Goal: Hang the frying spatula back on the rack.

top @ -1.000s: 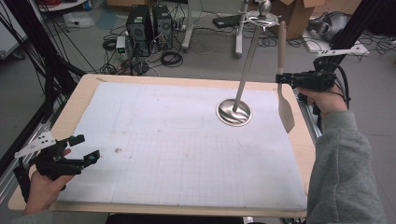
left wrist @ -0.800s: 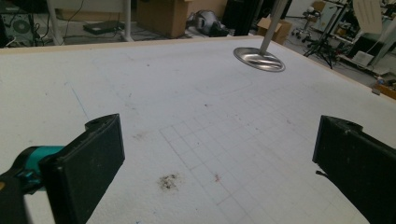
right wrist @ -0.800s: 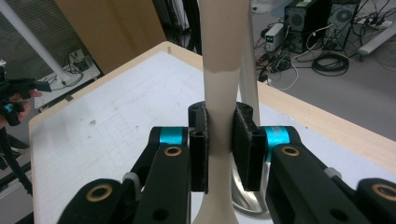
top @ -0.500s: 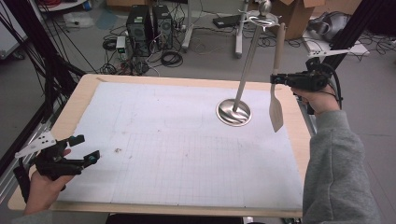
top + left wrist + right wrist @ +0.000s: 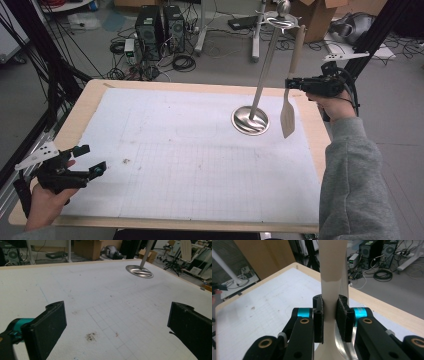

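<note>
the right tongs point(image 5: 292, 83), at the upper right, are pinching a wooden spatula point(image 5: 288, 112) upright beside the steel utensil stand point(image 5: 250, 120), risking knocking its pole, while the left tongs point(image 5: 90, 159) are idling spread at lower left.
</note>
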{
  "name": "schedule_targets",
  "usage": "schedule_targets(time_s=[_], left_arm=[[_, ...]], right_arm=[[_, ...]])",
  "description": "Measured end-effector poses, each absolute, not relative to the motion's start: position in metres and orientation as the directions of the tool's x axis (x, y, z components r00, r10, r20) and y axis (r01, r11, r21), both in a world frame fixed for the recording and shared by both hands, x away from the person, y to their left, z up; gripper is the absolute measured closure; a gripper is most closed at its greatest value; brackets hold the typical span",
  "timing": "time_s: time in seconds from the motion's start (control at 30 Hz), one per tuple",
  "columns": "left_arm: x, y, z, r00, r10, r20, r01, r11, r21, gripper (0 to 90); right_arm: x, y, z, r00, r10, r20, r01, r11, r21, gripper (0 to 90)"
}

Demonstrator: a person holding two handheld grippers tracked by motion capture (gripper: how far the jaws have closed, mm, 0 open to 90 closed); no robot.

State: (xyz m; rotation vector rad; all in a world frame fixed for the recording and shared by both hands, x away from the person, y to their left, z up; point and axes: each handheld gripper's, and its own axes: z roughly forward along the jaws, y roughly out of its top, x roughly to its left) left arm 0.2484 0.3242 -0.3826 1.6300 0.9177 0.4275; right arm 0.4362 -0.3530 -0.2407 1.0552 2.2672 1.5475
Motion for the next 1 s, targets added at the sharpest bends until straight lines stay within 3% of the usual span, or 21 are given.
schedule_targets(time_s=[0.63, 0.87, 1.0], left_arm=[[0.248, 0.323, -0.383, 0.625, 0.756, -0.194, 0.336, -0.037, 0.941, 2.6], [0.248, 0.326, -0.381, 0.62, 0.761, -0.19, 0.328, -0.032, 0.944, 2.6], [0.248, 0.327, -0.379, 0.614, 0.765, -0.194, 0.326, -0.022, 0.945, 2.6]], right_arm=[[0.436, -0.345, -0.244, -0.706, 0.687, 0.174, 0.414, 0.2, 0.888, 76.2], [0.433, -0.341, -0.245, -0.683, 0.717, 0.139, 0.405, 0.213, 0.889, 59.5], [0.427, -0.345, -0.25, -0.648, 0.749, 0.14, 0.386, 0.163, 0.908, 49.8]])
